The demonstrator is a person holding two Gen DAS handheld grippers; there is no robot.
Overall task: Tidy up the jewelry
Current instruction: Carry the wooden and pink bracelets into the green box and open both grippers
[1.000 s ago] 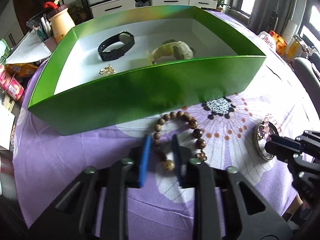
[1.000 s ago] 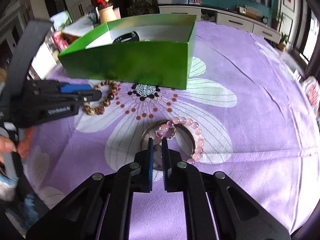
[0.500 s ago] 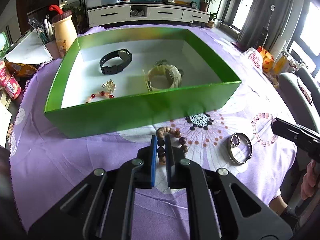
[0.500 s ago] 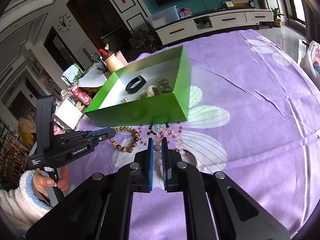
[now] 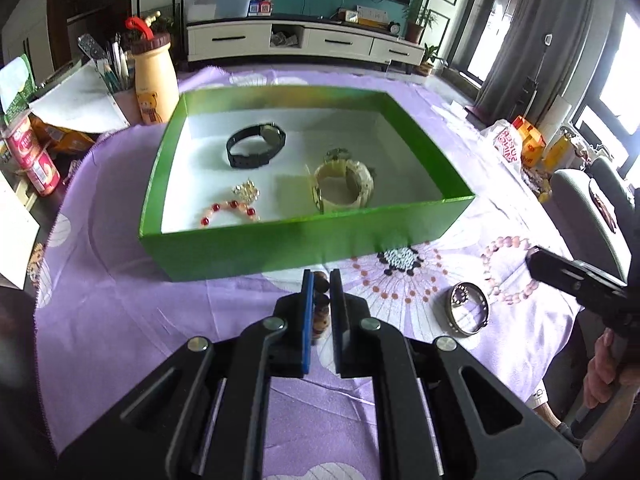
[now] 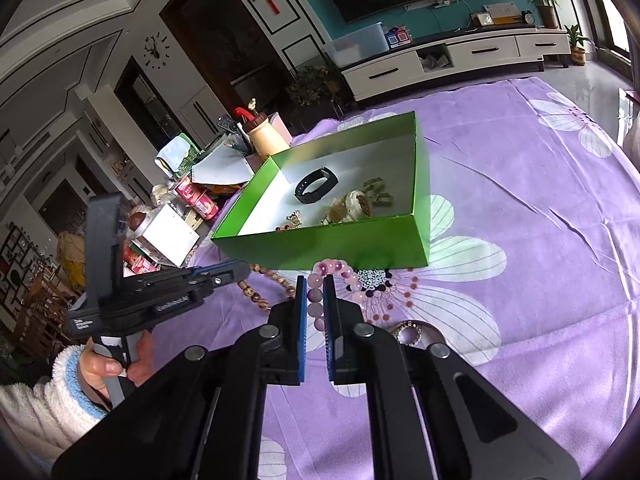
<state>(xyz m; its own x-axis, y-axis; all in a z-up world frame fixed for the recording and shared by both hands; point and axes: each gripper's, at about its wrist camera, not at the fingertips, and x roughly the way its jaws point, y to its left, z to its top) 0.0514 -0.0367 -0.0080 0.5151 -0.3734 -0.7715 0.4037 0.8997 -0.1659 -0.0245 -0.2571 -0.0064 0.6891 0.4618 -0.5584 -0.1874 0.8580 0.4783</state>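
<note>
Wooden brown beads (image 5: 320, 300) sit pinched between the pads of the left hand-held gripper (image 5: 319, 280), the rest of that bracelet trailing below and left of it in the right wrist view. Pink beads (image 6: 315, 294) of a second bracelet are clamped in the right hand-held gripper (image 6: 314, 286), its loop hanging toward the purple flowered cloth (image 6: 540, 220) on the bench. Both grippers stand just in front of the green box's (image 5: 280, 248) near wall, so the step in hand looks like carrying two bracelets to the box. Inside it lie a black watch (image 5: 256, 146), a cream bangle (image 5: 344, 188) and a red-beaded piece (image 5: 228, 212). A metal ring (image 5: 468, 314) remains on the cloth. Next, each bracelet needs lifting clear over the near wall, since a dangling loop could catch the rim, then a release above bare white floor.
</note>
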